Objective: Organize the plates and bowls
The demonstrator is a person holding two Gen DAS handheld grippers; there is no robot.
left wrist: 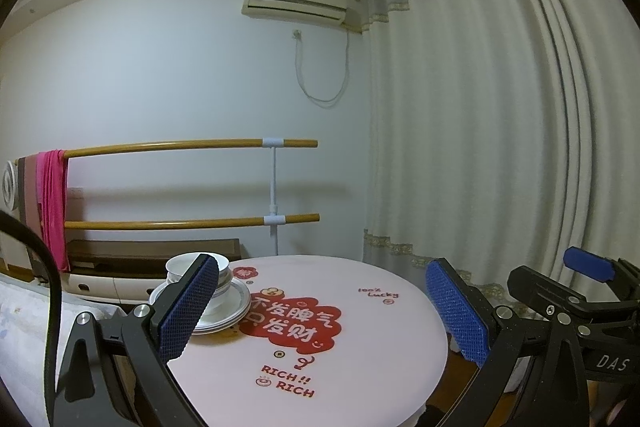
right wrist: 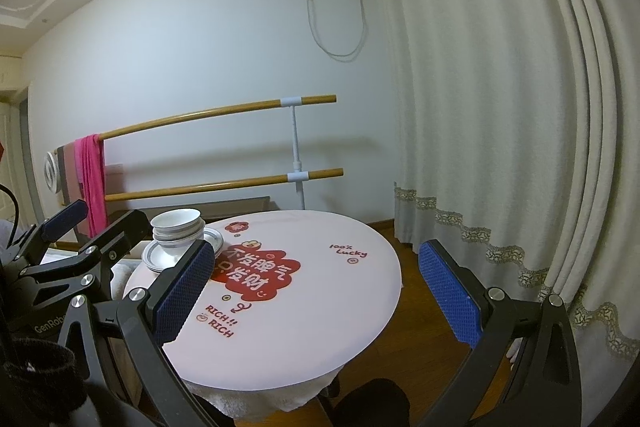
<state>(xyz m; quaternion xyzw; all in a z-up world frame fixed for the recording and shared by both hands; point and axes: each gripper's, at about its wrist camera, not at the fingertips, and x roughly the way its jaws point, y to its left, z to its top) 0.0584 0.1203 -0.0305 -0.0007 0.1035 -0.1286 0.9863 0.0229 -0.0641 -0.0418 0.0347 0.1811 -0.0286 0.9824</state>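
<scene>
White bowls [left wrist: 224, 277] [right wrist: 178, 229] sit nested on a stack of white plates [left wrist: 230, 311] [right wrist: 160, 255] at the far left of the round pink table [left wrist: 360, 339] [right wrist: 320, 307]. My left gripper [left wrist: 320, 311] is open over the table's near side, and its left finger hides part of the stack. My right gripper [right wrist: 320, 291] is open too, with nothing between its blue pads [right wrist: 452, 295]. In the left wrist view the right gripper's body shows at the right edge, and the left one shows at the left of the right wrist view.
A wooden two-bar rail [left wrist: 192, 183] [right wrist: 224, 147] with a pink cloth [left wrist: 54, 207] stands behind the table. White curtains [left wrist: 500, 127] [right wrist: 520, 107] hang on the right. A wood floor [right wrist: 416, 267] lies beyond the table's right edge.
</scene>
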